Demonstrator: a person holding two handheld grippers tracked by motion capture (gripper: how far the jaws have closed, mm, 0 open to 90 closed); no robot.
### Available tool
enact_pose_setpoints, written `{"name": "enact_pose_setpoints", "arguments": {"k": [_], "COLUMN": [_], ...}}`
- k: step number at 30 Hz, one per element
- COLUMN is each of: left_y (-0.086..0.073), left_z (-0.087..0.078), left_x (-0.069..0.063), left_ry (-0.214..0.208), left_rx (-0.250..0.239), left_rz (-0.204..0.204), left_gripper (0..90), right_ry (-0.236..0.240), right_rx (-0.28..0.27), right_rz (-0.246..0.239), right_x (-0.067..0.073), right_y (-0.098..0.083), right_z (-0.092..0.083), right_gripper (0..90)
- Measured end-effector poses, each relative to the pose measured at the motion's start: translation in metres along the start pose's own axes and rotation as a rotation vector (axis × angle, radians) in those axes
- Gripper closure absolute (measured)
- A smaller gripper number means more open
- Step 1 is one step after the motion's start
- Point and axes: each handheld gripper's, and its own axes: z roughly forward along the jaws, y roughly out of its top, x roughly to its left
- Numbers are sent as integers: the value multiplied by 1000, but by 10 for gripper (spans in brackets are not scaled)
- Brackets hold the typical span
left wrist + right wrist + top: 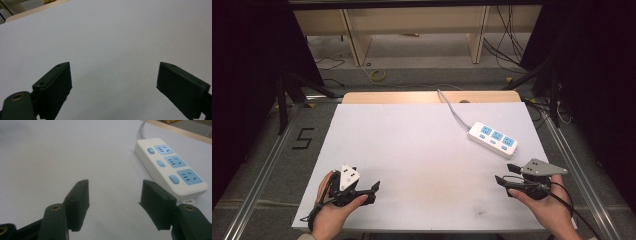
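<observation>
The power strip (493, 138) lies flat on the white worktop (412, 150), in its right half and toward the far side in the high view. It is white with three blue socket faces in a row and a small blue switch beside each. Its grey cable (451, 107) runs from the far end of the strip, back over the worktop's far edge. The strip sits at a slant, its cable end pointing up and left, its other end toward the near right corner.

The right claw (501, 181) is held in the person's right hand (548, 206) at the near right of the worktop, pointing left and a little away from the person. The strip is near it but apart, further back on the worktop. In the right gripper view the claw (113, 205) has its jaws spread wide with nothing but bare white surface between them; the power strip (172, 166) lies ahead and to the right of the right jaw, not touching it.

The left claw (376, 186) is in the left hand (328, 212) at the near left, pointing right toward the middle of the worktop, well apart from the strip. In the left gripper view this claw (113, 82) is also spread wide, over plain worktop (112, 37), holding nothing.

Both claws sit low, close to the surface.
</observation>
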Motion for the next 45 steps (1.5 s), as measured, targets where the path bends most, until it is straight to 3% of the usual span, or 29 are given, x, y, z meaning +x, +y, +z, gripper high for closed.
{"name": "enact_pose_setpoints", "arguments": {"k": [10, 17, 21, 30, 45], "left_y": [3, 4, 5, 4, 5], "left_z": [5, 9, 9, 10, 11], "left_x": [0, 2, 1, 1, 0], "left_ry": [7, 21, 22, 20, 15], "left_rx": [1, 2, -1, 4, 5], "left_rz": [16, 21, 25, 20, 28], "left_gripper": [124, 130, 132, 142, 149], "right_ry": [-25, -20, -11, -43, -99], "right_rx": [30, 38, 48, 79, 94], "right_rz": [-9, -10, -22, -42, -25], "right_x": [-2, -1, -4, -5, -14], "right_y": [4, 5, 7, 12, 24], "right_z": [0, 2, 1, 1, 5], "right_gripper": [531, 559, 684, 900, 900]}}
